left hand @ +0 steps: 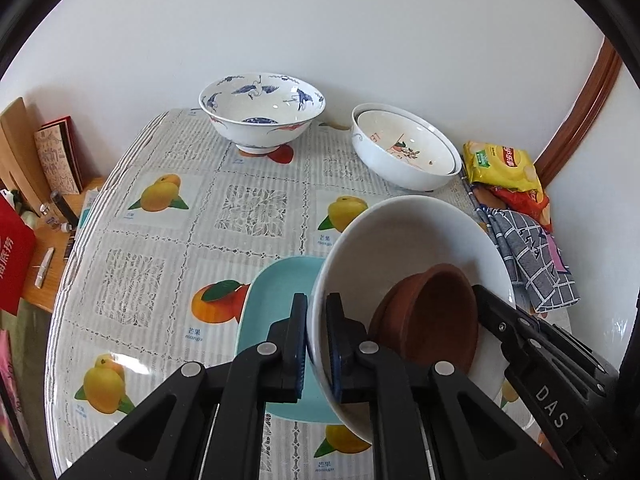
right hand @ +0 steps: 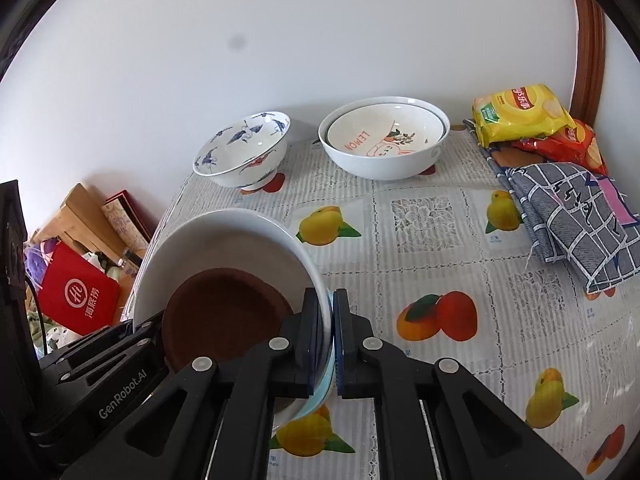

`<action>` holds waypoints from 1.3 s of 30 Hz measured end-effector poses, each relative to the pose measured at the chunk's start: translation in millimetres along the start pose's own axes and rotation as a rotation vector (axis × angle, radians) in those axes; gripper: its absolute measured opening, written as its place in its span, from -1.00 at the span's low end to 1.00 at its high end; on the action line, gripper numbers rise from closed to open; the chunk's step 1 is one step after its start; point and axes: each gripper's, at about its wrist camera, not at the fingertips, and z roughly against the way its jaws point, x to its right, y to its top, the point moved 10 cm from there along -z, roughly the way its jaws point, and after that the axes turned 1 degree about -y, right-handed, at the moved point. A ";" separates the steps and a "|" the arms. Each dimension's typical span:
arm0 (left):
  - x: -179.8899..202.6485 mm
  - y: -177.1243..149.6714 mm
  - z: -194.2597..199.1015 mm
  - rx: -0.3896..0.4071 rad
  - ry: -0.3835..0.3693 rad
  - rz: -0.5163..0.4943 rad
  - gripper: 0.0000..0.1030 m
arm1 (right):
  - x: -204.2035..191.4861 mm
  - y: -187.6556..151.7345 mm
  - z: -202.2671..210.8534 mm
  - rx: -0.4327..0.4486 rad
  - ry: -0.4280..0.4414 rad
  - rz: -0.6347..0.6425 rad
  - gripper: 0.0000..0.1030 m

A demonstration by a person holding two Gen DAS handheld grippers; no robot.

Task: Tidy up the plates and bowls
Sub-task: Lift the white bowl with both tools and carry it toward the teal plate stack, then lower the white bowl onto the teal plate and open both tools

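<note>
Black linkage arms fill the lower part of both wrist views. Between them the left gripper (left hand: 316, 344) is clamped on the rim of a plain white bowl (left hand: 404, 236), one pad inside the wall and one outside. The right gripper (right hand: 330, 336) pinches the opposite side of that rim the same way, so both tools carry the white bowl (right hand: 224, 236) together. It is tilted, its opening turned toward the far edge of the table (left hand: 168, 208), and it is glossy and unpatterned.

Inside it sits a small brown bowl (left hand: 436, 312), matte like unglazed clay, tipped on its side against the white wall; from the right wrist the brown bowl (right hand: 224, 316) shows as a dark round. A pale blue plate (left hand: 276, 304) lies below the white bowl near the table's front edge; whether it rests on the cloth or touches the bowl, I cannot tell.

At the far edge, against the wall, stands a blue-and-white crane bowl (left hand: 262, 114) on a foot. Beside it, toward the far right corner, a white bowl with a smaller lemon-print bowl (right hand: 384, 136) nested inside it. Snack bags (right hand: 520, 114) and a folded checked cloth (right hand: 576, 216) lie along the right edge. The tablecloth is printed with mangoes.
</note>
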 end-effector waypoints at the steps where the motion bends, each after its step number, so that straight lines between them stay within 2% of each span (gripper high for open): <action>1: -2.1 -1.3 -2.0 -0.005 0.003 0.001 -0.81 | -0.2 -1.4 -2.9 -0.006 0.005 -0.002 -0.86; 39: -38.8 -16.8 -46.7 -0.106 0.010 0.054 -0.81 | -16.7 -24.2 -60.2 -0.124 0.019 -0.004 -0.86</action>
